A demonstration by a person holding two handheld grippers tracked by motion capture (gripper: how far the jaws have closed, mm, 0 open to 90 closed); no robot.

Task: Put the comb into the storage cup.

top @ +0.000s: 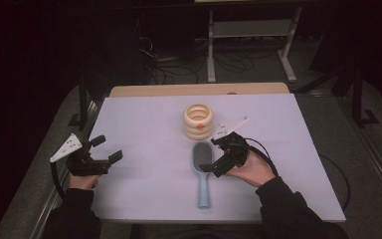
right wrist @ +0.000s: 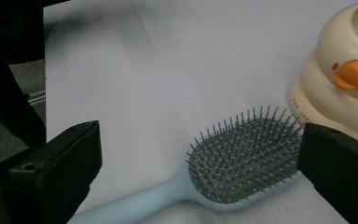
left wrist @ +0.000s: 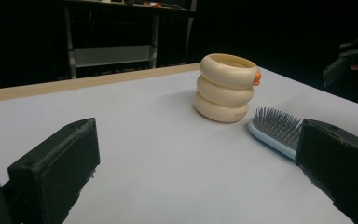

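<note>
A light blue hairbrush (top: pixel 202 172) lies on the white table (top: pixel 144 149), bristles up, handle toward the person; it also appears as the hairbrush (right wrist: pixel 233 168) and the hairbrush (left wrist: pixel 274 128). Behind it stands a cream ribbed holder (top: pixel 198 120) with an orange duck bill, seen too as the holder (left wrist: pixel 224 86) and the holder (right wrist: pixel 345 88). My right gripper (top: pixel 218 154) hovers open just right of the brush head, its jaws straddling the brush in the right gripper view. My left gripper (top: pixel 105 149) is open near the table's left edge, holding nothing.
A wooden board edge (top: pixel 199 89) runs along the table's far side. Beyond it, a white metal frame (top: pixel 251 30) and cables lie on the dark floor. The person's sleeves (top: pixel 298 214) come in at the bottom.
</note>
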